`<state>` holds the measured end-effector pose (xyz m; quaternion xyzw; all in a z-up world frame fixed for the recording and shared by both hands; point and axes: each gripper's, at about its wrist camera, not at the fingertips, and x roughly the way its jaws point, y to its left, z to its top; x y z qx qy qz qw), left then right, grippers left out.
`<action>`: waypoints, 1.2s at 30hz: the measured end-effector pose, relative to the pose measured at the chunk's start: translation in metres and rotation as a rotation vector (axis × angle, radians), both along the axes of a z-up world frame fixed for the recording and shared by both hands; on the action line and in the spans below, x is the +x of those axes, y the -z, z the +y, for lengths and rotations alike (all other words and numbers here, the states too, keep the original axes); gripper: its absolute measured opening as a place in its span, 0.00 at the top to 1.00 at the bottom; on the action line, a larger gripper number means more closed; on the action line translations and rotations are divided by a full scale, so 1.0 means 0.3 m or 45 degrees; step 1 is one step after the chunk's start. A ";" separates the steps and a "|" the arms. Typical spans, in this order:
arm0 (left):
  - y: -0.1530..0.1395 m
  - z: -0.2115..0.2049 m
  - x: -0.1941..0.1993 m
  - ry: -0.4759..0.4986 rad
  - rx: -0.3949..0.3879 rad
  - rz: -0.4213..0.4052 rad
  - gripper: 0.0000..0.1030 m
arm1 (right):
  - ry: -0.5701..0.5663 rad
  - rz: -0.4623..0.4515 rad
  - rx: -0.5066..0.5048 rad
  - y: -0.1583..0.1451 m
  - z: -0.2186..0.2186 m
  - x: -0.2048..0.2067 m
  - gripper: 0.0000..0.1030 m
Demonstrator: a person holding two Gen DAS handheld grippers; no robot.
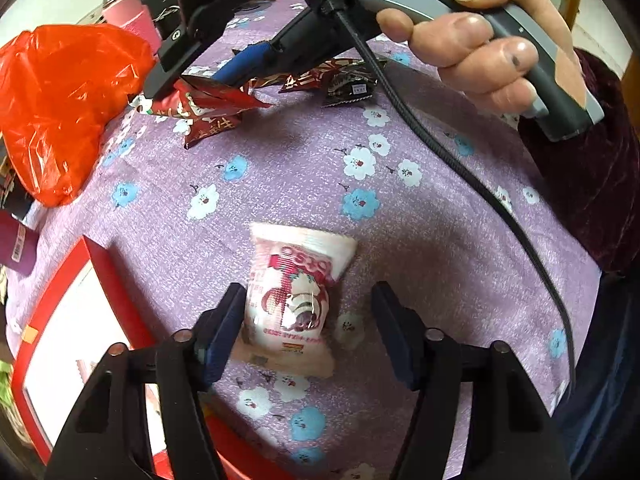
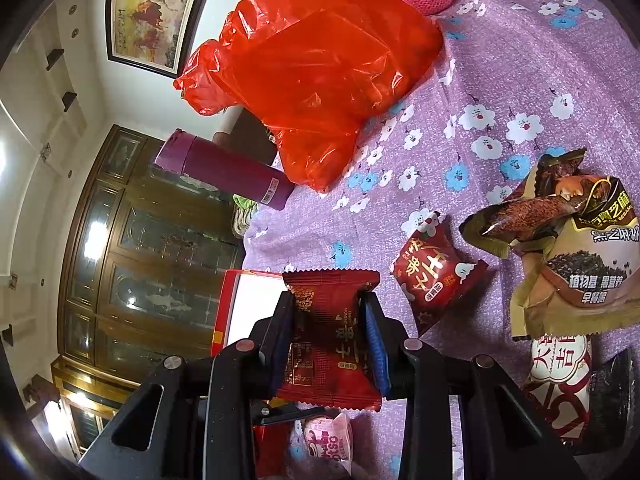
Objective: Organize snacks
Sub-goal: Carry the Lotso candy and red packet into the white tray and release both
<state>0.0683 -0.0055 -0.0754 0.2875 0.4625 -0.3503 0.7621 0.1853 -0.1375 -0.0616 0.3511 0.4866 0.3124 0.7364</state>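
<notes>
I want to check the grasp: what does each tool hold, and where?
The right tool pinches a dark red snack packet by its two side edges. The left tool holds nothing; it straddles the pink packet.

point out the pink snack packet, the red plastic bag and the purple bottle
pink snack packet (image 1: 290,300), left wrist view, printed front
red plastic bag (image 2: 316,76), right wrist view, middle of its crinkled side
purple bottle (image 2: 228,172), right wrist view, body

Pink-white snack packet (image 1: 294,300) flat on cloth; dark-red packet (image 2: 328,336) held aloft.
</notes>
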 end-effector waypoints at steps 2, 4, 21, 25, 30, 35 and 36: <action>0.002 0.005 0.009 -0.047 -0.041 0.040 0.57 | -0.011 -0.005 0.001 -0.003 0.006 -0.003 0.67; 0.001 0.013 -0.001 -0.116 -0.075 0.061 0.63 | -0.024 -0.013 0.002 -0.007 0.015 -0.004 0.67; -0.157 0.248 -0.200 -0.691 -0.406 -0.084 0.66 | -0.165 -0.073 0.019 -0.033 0.145 -0.039 0.67; -0.231 0.348 -0.288 -0.796 -0.429 -0.226 0.65 | -0.255 -0.112 0.013 -0.044 0.226 -0.074 0.67; -0.252 0.476 -0.322 -0.996 -0.344 -0.413 0.65 | -0.372 -0.142 0.016 -0.056 0.334 -0.128 0.66; -0.240 0.583 -0.291 -1.165 -0.322 -0.434 0.65 | -0.456 -0.129 0.012 -0.051 0.479 -0.171 0.66; -0.231 0.592 -0.283 -1.189 -0.318 -0.437 0.65 | -0.472 -0.132 0.004 -0.050 0.513 -0.178 0.66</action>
